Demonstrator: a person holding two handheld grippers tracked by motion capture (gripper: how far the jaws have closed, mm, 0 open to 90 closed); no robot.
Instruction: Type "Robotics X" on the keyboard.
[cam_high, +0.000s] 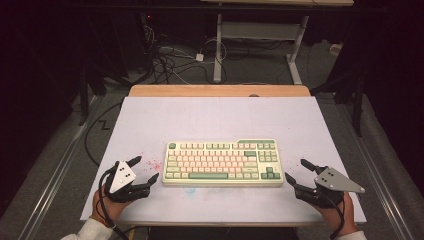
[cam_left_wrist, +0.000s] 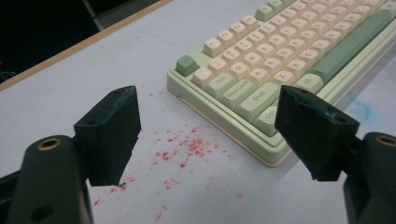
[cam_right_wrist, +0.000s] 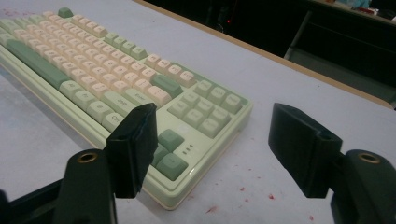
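Note:
A cream and green keyboard (cam_high: 223, 162) lies flat in the middle of the white table (cam_high: 210, 120). My left gripper (cam_high: 145, 168) hovers just off its left end, jaws open with nothing between them. In the left gripper view the keyboard (cam_left_wrist: 280, 60) fills the upper right and my left gripper (cam_left_wrist: 210, 135) frames its near corner. My right gripper (cam_high: 299, 171) sits off the keyboard's right end, also open and holding nothing. The right gripper view shows the keyboard (cam_right_wrist: 116, 79) from its arrow-key corner, with my right gripper (cam_right_wrist: 212, 149) wide apart over that corner.
Red specks (cam_left_wrist: 187, 149) stain the table left of the keyboard, and a faint blue smudge (cam_high: 192, 190) lies in front of it. A wooden edge (cam_high: 220, 90) runs along the far side. Beyond it stand desk legs (cam_high: 218, 50) and loose cables (cam_high: 170, 62).

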